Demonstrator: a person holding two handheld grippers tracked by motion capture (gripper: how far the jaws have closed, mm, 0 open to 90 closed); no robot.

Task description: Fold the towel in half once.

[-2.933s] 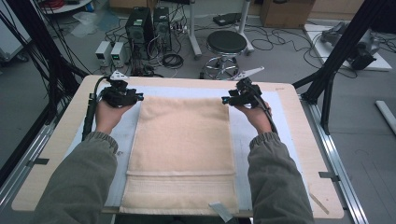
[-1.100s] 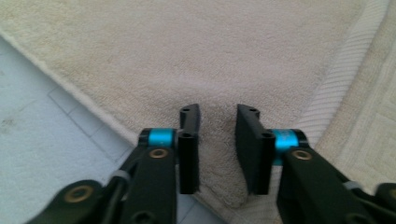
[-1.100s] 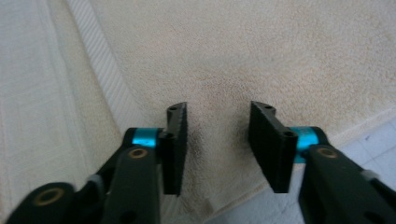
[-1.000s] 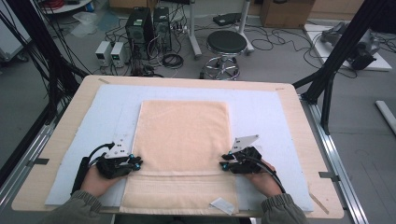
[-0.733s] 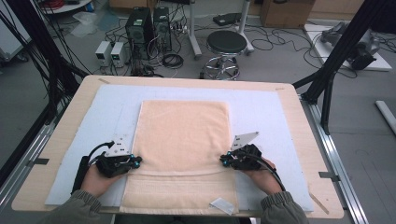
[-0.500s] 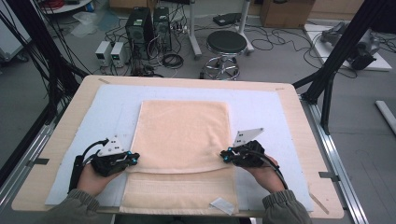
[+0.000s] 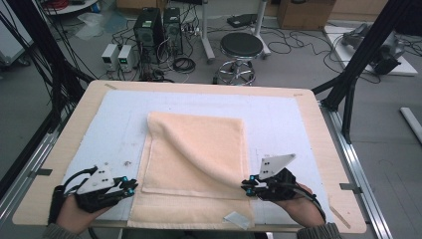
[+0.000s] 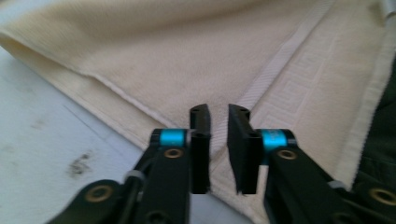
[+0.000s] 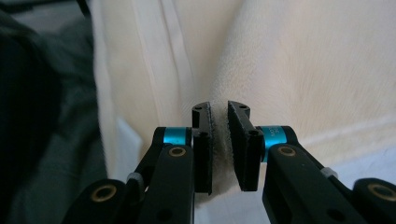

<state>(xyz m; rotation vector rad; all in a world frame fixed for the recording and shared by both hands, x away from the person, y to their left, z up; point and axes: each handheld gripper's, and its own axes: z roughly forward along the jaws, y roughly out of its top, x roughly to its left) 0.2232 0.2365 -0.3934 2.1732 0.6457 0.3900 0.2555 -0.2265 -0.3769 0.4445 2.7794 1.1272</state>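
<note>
Towel (image 7: 199, 159) sits mid-frame on the counter (image 7: 318, 119), half folded. Right claw (image 7: 247, 187) is clamped on its lifted corner; left claw (image 7: 132, 188) looks empty, jaws slightly apart I think. Fold not finished.

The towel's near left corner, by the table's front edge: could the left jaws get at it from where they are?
Probably yes. The left gripper sits just beside the towel, its jaws slightly parted with nothing between them, and nothing lies between it and that corner. The right gripper pinches the folded layer.
</note>
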